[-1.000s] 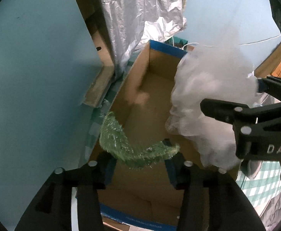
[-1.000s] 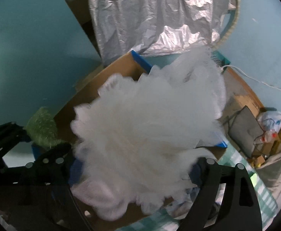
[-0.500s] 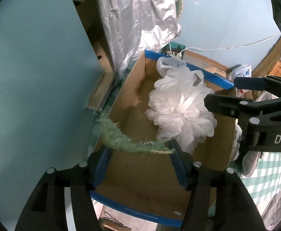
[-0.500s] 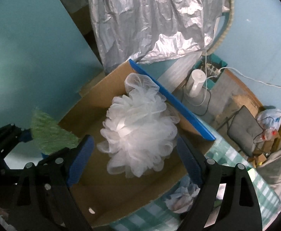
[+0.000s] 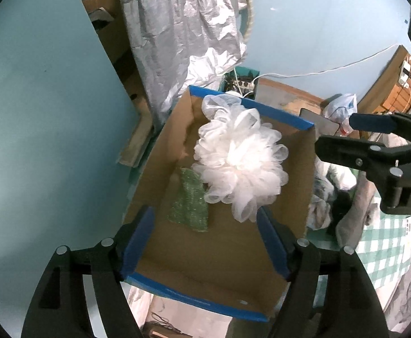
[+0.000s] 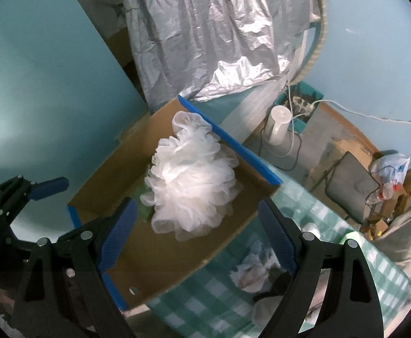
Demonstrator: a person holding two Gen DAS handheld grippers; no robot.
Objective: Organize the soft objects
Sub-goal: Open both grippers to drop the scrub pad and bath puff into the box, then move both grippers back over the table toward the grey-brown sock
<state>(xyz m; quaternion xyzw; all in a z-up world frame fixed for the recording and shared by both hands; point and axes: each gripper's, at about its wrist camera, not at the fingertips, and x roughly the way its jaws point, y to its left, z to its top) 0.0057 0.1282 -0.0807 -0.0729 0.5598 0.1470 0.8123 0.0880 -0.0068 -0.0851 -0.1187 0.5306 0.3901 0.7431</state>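
With both the left tool (image 5: pixel 205 239) and right tool (image 6: pixel 197 231) spread empty above the blue-edged cardboard box (image 5: pixel 233 259), where the white mesh bath pouf (image 5: pixel 240 166) and green glittery cloth (image 5: pixel 190 202) lie, I'd next lift clear toward the pale soft heap (image 6: pixel 259 276) at lower right on the checked bench (image 6: pixel 205 304).

White mesh pouf (image 5: pixel 240 166), glittery green cloth (image 5: pixel 190 201), brown box (image 5: pixel 309 166) (blue-edged), green-checked tablecloth (image 6: pixel 205 301)

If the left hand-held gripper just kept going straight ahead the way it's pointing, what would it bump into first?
Probably the green sponge on the floor of the cardboard box, perhaps brushing the white bath pouf beside it. The left hand-held gripper is open; depth is hard to judge.
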